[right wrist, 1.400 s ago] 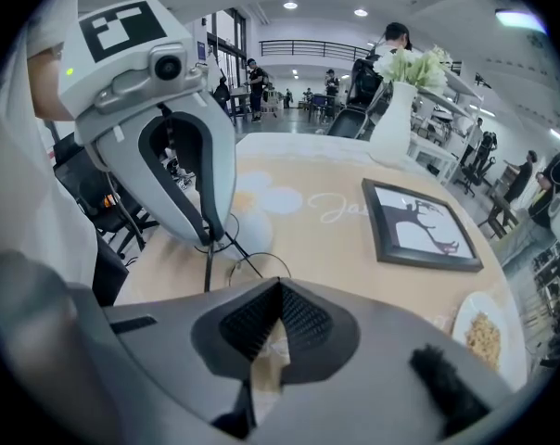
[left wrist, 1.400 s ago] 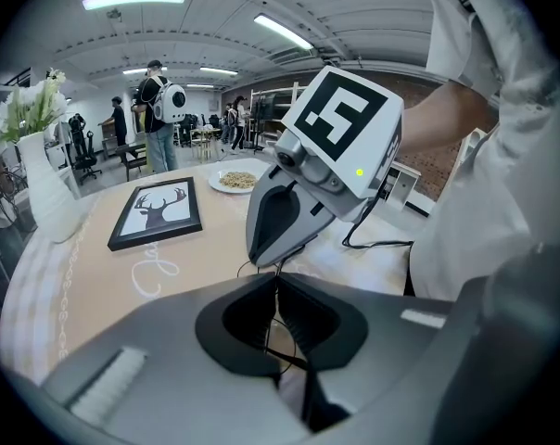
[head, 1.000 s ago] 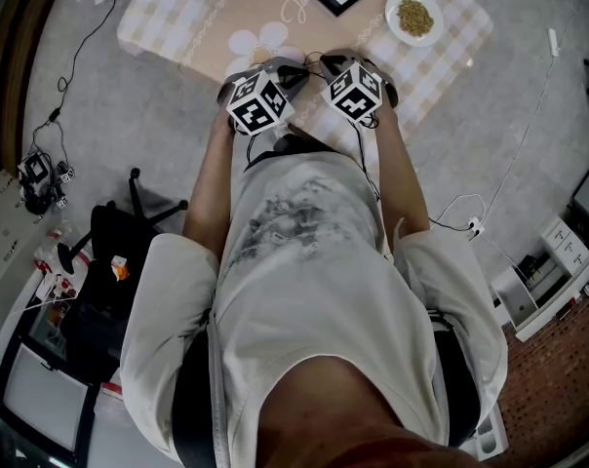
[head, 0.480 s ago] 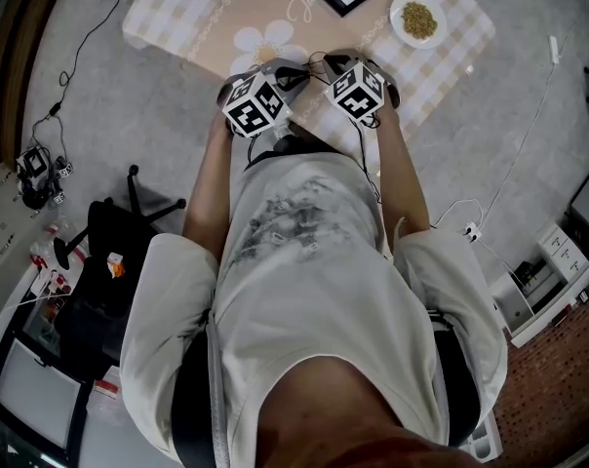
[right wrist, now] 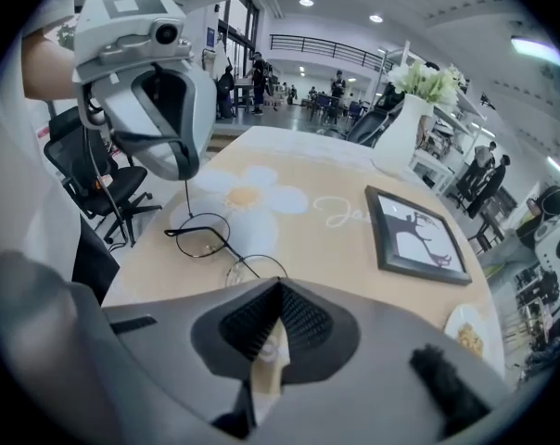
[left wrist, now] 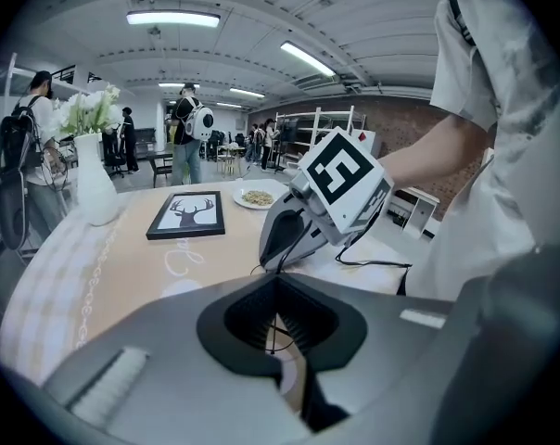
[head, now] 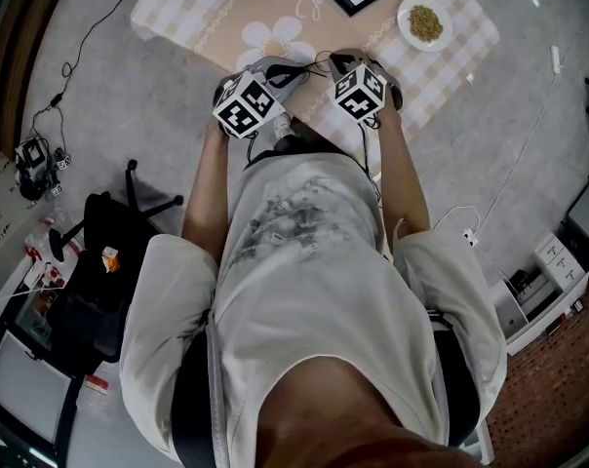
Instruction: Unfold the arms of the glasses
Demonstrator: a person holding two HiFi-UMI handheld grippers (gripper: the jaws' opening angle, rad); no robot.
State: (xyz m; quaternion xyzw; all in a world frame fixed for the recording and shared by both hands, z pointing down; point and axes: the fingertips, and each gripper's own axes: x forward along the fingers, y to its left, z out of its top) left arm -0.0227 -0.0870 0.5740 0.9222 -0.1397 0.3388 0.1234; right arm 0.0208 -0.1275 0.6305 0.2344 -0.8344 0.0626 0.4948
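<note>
We find the wire-rimmed glasses [right wrist: 202, 236] on the flowered tablecloth [right wrist: 322, 248], light and easily bent: right gripper [right wrist: 278, 290] pinched on the near lens rim [right wrist: 258, 265], left gripper [left wrist: 276, 318] clamped on one thin arm [right wrist: 185, 202], best held near its hinge

Ceiling strip lights [left wrist: 173, 17] at eleven and one o'clock light the left gripper view brightly and evenly; table [left wrist: 141, 267] shadows are faint. Every view bends and darkens toward its rim. The left gripper [left wrist: 278, 327] at six o'clock looks soft; the head view is dimmer.
</note>
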